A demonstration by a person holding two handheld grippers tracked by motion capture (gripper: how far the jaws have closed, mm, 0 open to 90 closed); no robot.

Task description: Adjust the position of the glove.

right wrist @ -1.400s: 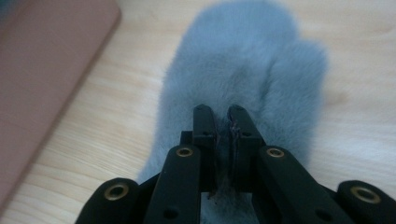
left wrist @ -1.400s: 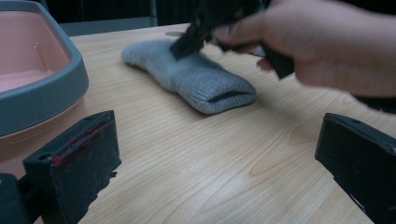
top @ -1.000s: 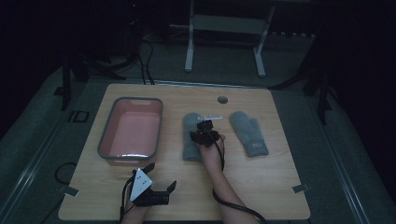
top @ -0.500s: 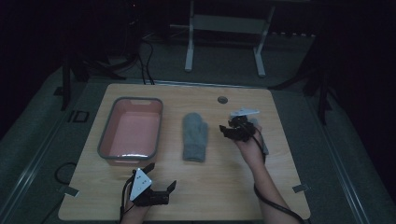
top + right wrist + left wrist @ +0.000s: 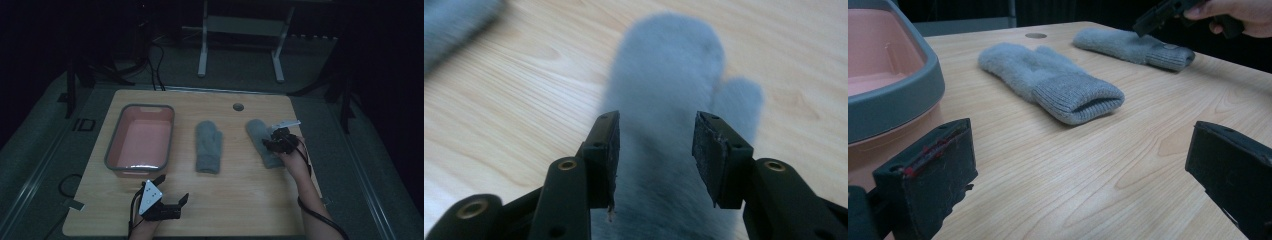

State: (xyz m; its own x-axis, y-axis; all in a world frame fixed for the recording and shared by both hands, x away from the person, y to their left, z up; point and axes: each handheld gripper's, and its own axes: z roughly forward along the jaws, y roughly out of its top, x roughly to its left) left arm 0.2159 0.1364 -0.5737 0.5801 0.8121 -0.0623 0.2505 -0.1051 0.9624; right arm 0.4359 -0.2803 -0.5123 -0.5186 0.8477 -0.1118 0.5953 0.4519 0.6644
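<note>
Right tool (image 5: 655,150) over right mitten (image 5: 669,75), second mitten (image 5: 208,146) and tub (image 5: 140,142) alongside

Black grippers, the left gripper (image 5: 167,200) topped by a grey three-cornered plate (trailing black cables); brass-ringed holes behind the fingers (image 5: 606,150).

A fluffy grey knitted mitten (image 5: 261,140) lies flat on the wooden table at the frame's right of centre, ribbed cuff toward the bottom, fingertip end pointing up-left.
</note>
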